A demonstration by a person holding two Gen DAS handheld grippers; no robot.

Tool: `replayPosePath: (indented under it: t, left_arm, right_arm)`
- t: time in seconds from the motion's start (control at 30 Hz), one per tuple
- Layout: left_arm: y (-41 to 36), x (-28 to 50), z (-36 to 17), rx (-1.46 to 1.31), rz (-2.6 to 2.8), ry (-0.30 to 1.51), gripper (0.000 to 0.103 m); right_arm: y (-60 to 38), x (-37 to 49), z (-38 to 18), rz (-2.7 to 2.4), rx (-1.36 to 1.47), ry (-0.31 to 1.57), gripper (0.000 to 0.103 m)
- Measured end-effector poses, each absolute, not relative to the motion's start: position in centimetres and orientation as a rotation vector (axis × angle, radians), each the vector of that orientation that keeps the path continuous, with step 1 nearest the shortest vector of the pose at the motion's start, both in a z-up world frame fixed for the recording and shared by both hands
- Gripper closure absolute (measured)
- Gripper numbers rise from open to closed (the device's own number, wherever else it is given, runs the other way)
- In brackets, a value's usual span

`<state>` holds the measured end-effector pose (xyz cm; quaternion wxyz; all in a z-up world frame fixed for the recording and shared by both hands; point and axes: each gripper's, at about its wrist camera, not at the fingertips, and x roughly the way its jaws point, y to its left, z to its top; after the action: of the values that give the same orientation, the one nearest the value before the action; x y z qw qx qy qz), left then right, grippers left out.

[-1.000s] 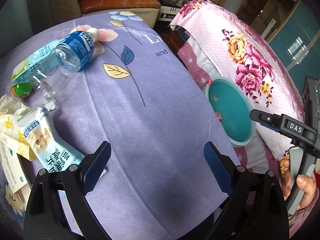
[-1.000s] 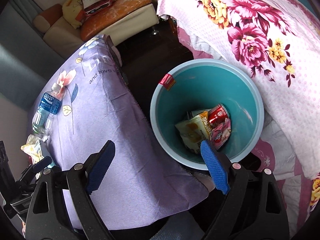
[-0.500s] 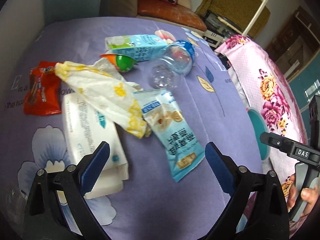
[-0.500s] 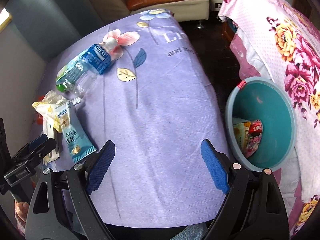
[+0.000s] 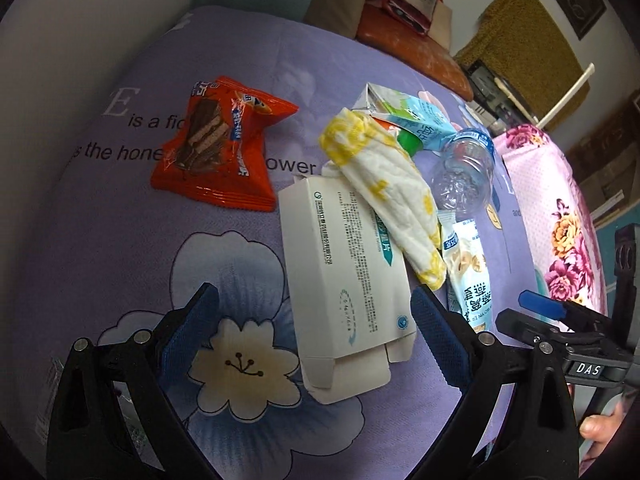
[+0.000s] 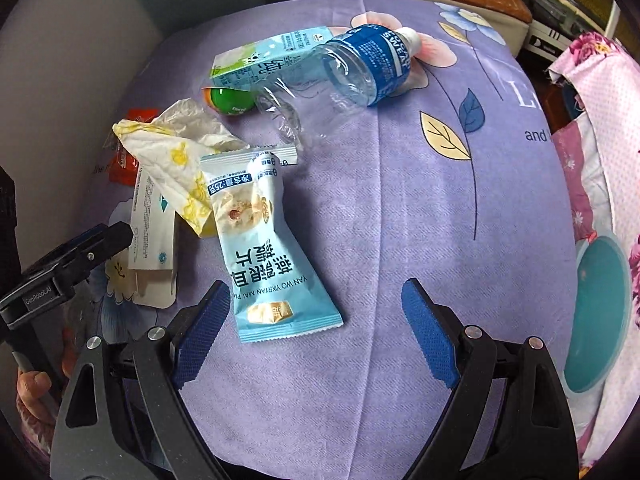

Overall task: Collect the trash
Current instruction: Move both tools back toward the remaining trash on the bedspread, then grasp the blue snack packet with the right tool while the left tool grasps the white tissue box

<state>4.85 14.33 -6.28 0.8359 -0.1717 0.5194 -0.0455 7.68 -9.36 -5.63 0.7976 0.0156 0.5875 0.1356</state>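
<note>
Trash lies on a purple flowered tablecloth. My left gripper is open and empty, its jaws on either side of a flattened white carton. Beyond it lie an orange wafer wrapper, a crumpled yellow-white tissue, a light-blue snack packet, a clear bottle and a blue-green milk carton. My right gripper is open and empty, just in front of the light-blue snack packet. The teal bin stands off the table's right side.
A pink floral cover drapes furniture right of the table. A green ball-shaped cap lies by the milk carton and bottle. A sofa with an orange cushion stands behind the table.
Both grippers swung left from the bin side toward the trash pile. The left now straddles the white carton; the right has closed in on the blue packet. Both stay open.
</note>
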Motion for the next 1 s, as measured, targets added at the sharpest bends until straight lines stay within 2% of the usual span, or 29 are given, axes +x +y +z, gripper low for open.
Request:
replayPosePath:
  t: [0.43, 0.47, 0.5, 0.57, 0.67, 1.0]
  left_arm:
    - [15.8, 5.6, -7.3, -0.384, -0.07, 1.129, 0.006]
    - [15.7, 5.6, -7.4, -0.381, -0.072, 1.133, 0.006]
    - [15.6, 5.7, -7.4, -0.379, -0.075, 1.137, 0.006]
    - [15.3, 5.7, -7.5, -0.379, -0.081, 1.143, 0.006]
    - [14.4, 6.0, -7.6, -0.409, -0.116, 1.158, 0.006]
    - [9.7, 7.4, -7.9, -0.189, -0.07, 1.205, 0.006]
  right_arm:
    - [-6.1, 9.9, -7.4, 0.345, 0.0, 1.278, 0.02]
    - [-5.9, 9.9, -7.5, 0.346, -0.005, 1.278, 0.022]
    - [-5.8, 9.9, -7.7, 0.347, -0.013, 1.275, 0.034]
    - [-5.6, 9.8, -8.0, 0.357, -0.018, 1.282, 0.05]
    - [-5.9, 9.4, -7.7, 0.37, -0.017, 1.263, 0.059]
    - [-9.5, 7.3, -6.7, 0.316, 0.047, 1.24, 0.06]
